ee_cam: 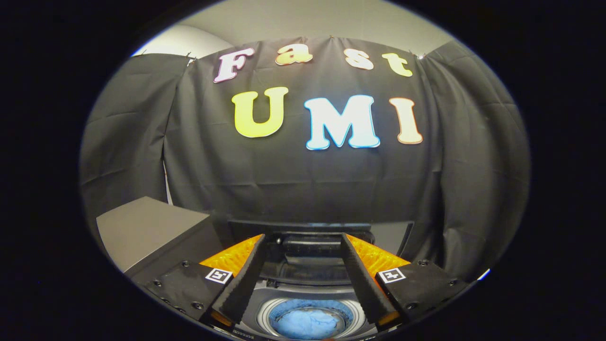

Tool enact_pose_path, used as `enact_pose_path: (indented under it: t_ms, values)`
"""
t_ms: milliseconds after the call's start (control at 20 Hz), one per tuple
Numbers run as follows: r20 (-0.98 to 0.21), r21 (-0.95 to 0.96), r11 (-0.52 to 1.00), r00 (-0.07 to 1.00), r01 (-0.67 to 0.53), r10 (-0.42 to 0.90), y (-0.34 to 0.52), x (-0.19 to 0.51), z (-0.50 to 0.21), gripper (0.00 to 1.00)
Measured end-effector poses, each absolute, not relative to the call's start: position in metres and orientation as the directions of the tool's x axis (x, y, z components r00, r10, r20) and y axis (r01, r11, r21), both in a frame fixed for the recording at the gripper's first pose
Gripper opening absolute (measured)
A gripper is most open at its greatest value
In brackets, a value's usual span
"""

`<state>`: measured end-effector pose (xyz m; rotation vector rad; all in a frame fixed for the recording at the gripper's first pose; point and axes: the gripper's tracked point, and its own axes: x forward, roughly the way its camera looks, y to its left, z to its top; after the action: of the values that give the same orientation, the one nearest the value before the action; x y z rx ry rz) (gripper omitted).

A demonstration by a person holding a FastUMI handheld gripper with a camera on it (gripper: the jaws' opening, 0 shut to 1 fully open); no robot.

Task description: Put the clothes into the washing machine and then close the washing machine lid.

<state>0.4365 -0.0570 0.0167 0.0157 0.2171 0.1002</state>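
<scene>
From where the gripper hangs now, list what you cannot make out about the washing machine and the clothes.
- Clothes: a blue heap in the drum; whether one piece or several cannot be told, blurred and cut off at the bottom of the gripper view.
- Washing machine: its sides are hidden behind the two fingers of the open gripper.
- Lid: raised behind the drum, dark against the booth's wall, its hinge not clear.
</scene>
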Motion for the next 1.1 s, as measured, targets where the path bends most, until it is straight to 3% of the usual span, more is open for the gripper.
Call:
enact_pose_path:
  t_ms: [750, 1100]
  values:
    - [-0.142, -0.05, 0.995, 0.987, -0.088, 0.08, -0.043, 0.545, 0.057, 0.97]
    - [-0.179, -0.042, 0.997, 0.982, -0.063, 0.055, -0.04, 0.586, 0.042, 0.98]
